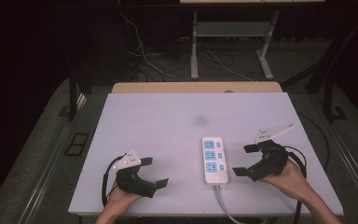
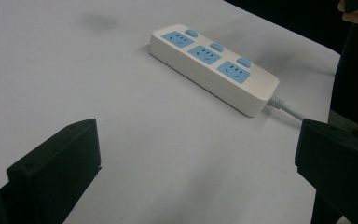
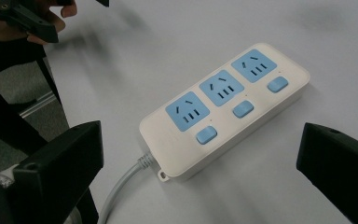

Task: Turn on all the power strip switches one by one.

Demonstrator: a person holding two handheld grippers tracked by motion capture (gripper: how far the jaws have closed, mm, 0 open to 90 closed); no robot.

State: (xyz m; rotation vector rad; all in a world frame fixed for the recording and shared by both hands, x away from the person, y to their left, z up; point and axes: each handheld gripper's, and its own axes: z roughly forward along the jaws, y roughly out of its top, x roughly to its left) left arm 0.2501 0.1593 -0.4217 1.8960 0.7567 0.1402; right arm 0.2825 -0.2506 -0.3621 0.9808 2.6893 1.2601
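Two claws at the near edge of the white tabletop (image 1: 158, 116), left claw (image 1: 154, 171) spread and empty, right claw (image 1: 244, 160) spread and empty, between them one white power strip (image 1: 214, 160) with three blue sockets, three blue switches, one grey cable (image 1: 225, 206) trailing nearward

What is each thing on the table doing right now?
power strip: lying flat, sockets up, nothing plugged in, untouched
grey cable: attached to the strip's near end, running off the table edge
left gripper: open, holding nothing
right gripper: open, holding nothing, beside the strip
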